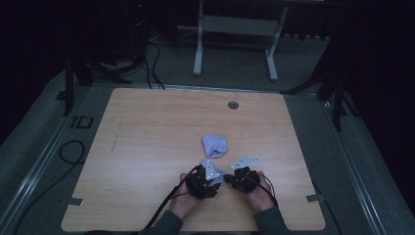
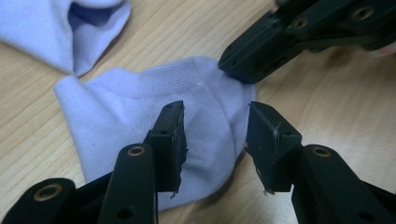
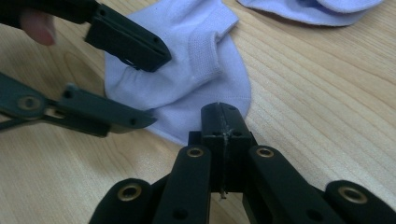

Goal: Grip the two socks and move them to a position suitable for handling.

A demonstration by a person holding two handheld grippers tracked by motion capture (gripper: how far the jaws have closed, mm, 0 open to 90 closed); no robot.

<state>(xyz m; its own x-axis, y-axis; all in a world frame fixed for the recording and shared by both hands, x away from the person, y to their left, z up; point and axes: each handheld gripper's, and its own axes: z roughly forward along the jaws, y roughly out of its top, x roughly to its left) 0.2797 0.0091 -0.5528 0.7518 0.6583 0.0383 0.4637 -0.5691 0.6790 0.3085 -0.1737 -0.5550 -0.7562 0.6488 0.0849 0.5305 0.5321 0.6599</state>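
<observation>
Left gripper [image 2: 215, 135] spread over sock [image 2: 140, 116]; right gripper [image 3: 223, 122] clamped on sock edge; second sock [image 2: 56, 28] at 11, cropped.

My left gripper [image 2: 215, 140] and right gripper [image 3: 223, 122] have black jaws with brass-coloured rivets, black trailing cables and grey three-cornered top plates. My sleeves [image 1: 169, 223] are dark.
</observation>
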